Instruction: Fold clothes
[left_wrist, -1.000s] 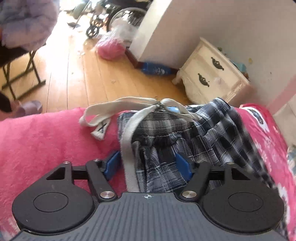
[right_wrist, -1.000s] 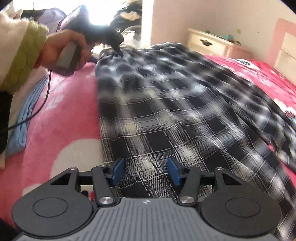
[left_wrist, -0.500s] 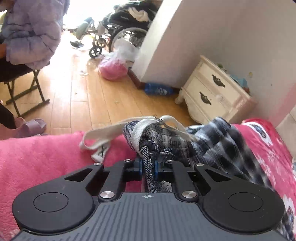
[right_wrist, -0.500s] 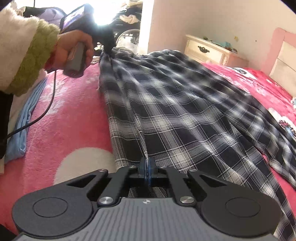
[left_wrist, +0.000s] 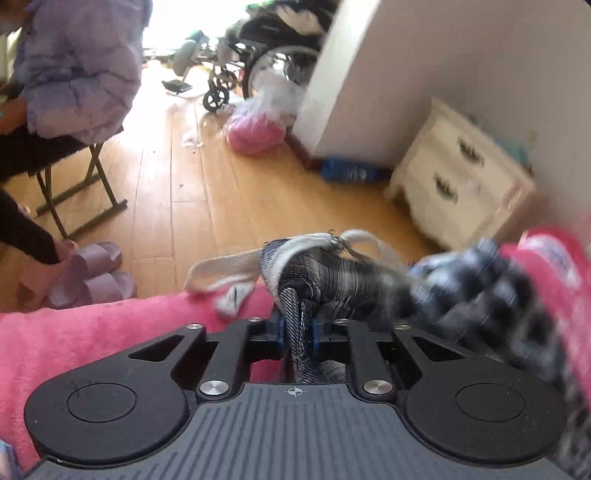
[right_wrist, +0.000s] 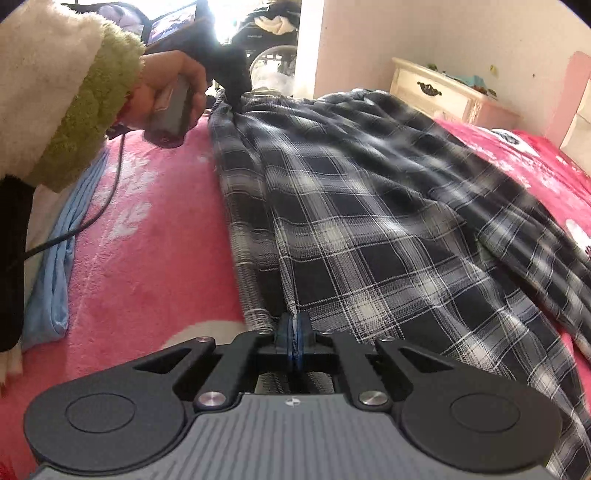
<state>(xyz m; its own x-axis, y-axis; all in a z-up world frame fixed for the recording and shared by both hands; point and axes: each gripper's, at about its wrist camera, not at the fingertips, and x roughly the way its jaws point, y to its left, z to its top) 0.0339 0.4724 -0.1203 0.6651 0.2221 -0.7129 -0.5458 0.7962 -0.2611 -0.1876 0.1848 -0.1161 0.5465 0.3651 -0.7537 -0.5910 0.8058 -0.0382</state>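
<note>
I have my left gripper (left_wrist: 297, 330) clamped on the waistband of the plaid trousers (right_wrist: 369, 221), my right gripper (right_wrist: 294, 341) pinching their near edge, cloth stretched between for a fold over the pink blanket (right_wrist: 147, 258)

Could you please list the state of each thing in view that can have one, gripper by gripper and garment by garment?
left gripper: shut on the waistband end of the plaid trousers.
right gripper: shut on the trousers' edge at the other end.
plaid trousers: spread lengthwise on the pink blanket, unfolded, held at both ends.
white drawstring: loose, trailing over the blanket's edge.
nightstand drawers: closed.
</note>
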